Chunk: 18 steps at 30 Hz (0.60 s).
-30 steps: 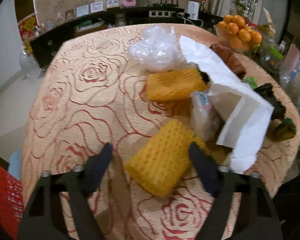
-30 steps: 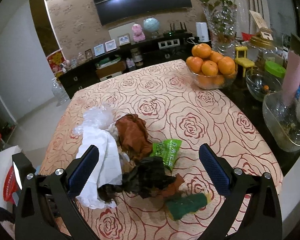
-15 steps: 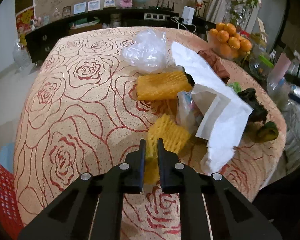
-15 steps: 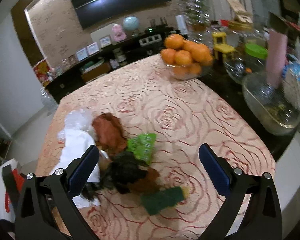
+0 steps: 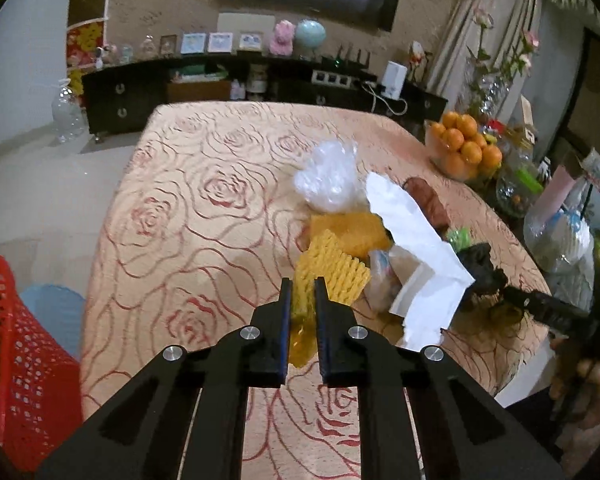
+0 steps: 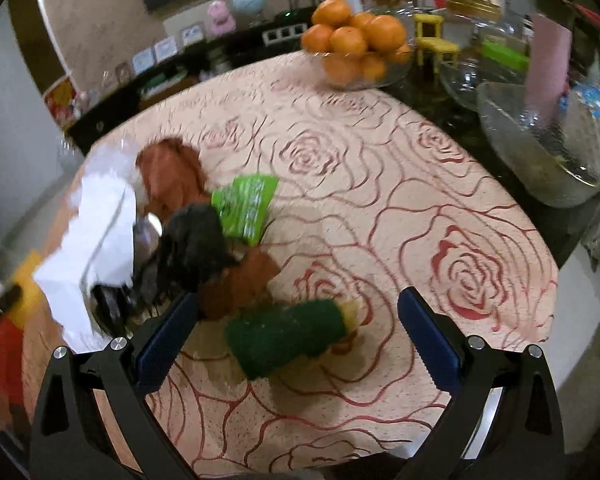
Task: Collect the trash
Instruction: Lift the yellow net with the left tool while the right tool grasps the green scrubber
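My left gripper (image 5: 301, 286) is shut on a yellow foam fruit net (image 5: 332, 266) and holds it above the rose-patterned tablecloth (image 5: 172, 216). Behind it lie a second yellow net (image 5: 348, 228), a clear plastic bag (image 5: 330, 180), a white tissue (image 5: 416, 248) and black trash (image 5: 482, 268). My right gripper (image 6: 296, 320) is open, low over a green scrub pad (image 6: 288, 334). Close by lie a brown piece (image 6: 240, 280), black trash (image 6: 192, 240), a green wrapper (image 6: 246, 204), a brown wrapper (image 6: 172, 172) and the white tissue (image 6: 96, 236).
A red mesh basket (image 5: 16, 364) stands left of the table, beside a blue bin (image 5: 54, 308). A bowl of oranges (image 6: 356, 46), glass bowls (image 6: 540, 156) and bottles (image 5: 560, 232) crowd the table's right side. A dark sideboard (image 5: 148, 92) runs along the far wall.
My left gripper closed on the yellow net and lifted it, pulling back from the table. My right gripper stayed open and dropped lower, closer to the green scrub pad.
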{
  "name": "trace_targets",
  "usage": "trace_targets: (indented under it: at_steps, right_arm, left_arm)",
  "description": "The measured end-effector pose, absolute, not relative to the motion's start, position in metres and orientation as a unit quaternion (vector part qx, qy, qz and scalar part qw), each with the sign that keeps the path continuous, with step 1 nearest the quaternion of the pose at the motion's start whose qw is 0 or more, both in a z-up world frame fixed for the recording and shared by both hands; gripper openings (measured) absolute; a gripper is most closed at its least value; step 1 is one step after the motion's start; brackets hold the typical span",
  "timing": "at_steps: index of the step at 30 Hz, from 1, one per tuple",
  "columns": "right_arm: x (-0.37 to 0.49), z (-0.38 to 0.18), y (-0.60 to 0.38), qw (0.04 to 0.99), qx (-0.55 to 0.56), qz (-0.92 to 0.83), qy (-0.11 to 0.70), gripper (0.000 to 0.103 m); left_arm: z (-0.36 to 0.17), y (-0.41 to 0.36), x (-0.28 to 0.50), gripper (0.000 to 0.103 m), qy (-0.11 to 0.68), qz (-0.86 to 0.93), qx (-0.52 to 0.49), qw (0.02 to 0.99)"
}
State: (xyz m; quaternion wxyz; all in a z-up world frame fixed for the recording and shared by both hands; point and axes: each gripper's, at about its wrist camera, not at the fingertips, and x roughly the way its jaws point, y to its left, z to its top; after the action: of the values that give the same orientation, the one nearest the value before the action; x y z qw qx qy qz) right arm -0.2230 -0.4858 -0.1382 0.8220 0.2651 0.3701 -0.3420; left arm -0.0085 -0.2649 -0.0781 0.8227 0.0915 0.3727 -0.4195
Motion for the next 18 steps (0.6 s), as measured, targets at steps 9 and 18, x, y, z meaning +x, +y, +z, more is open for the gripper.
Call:
trace_targets:
  at_steps: [9, 18]
  right_arm:
    - [-0.211, -0.158, -0.482, 0.816, 0.238, -0.326, 0.413, 0.061]
    - [-0.218, -0.142, -0.481, 0.828, 0.233, -0.333, 0.386, 0.057]
  left_arm:
    - [-0.075, -0.252, -0.002, 0.01, 0.367, -0.403, 0.086, 0.834]
    - [-0.069, -0.246, -0.002, 0.01, 0.356, -0.392, 0.084, 0.844]
